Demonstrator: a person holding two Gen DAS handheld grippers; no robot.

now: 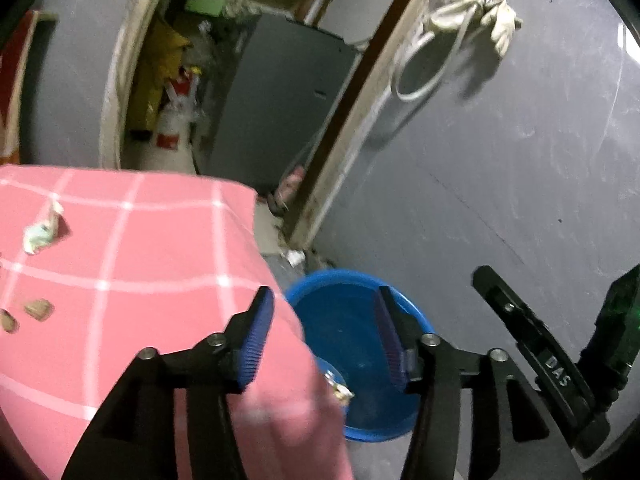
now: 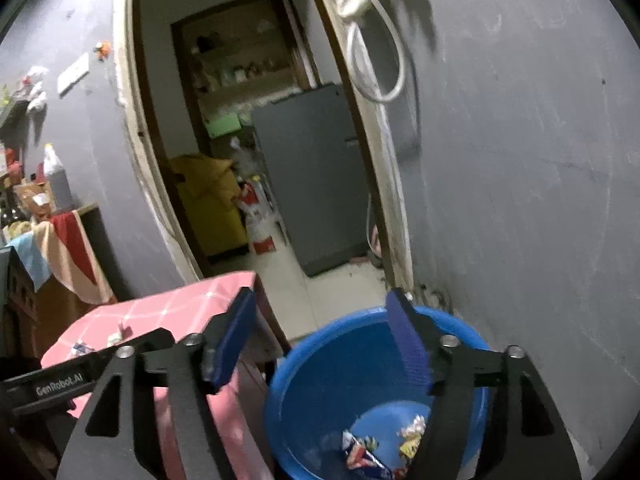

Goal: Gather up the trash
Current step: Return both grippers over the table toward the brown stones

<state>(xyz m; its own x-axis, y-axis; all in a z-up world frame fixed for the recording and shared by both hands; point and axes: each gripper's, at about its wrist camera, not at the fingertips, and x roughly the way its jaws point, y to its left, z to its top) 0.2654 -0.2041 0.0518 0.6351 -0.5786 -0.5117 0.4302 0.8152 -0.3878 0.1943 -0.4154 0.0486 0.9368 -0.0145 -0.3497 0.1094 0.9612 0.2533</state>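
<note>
Left wrist view shows both our grippers, left gripper (image 1: 324,340) and right gripper (image 2: 320,340), spread and empty above the round blue plastic basin (image 1: 416,316), so we risk overlooking the crumpled pale wrapper (image 1: 40,232), apparently paper, on the pink checked tablecloth (image 1: 160,260).

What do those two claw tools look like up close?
Both are black angular frames with silver bolt heads. Left gripper and right gripper each carry two ribbed blue pads. One side bar reads GenRobot.AI; another reads DAS.

Both views are dim and bluish, curved by fisheye with black corners. The grey wall (image 1: 500,152) takes soft light from the front; hanging cloth (image 1: 476,12) casts a shadow below itself. Everything is slightly motion-blurred.
</note>
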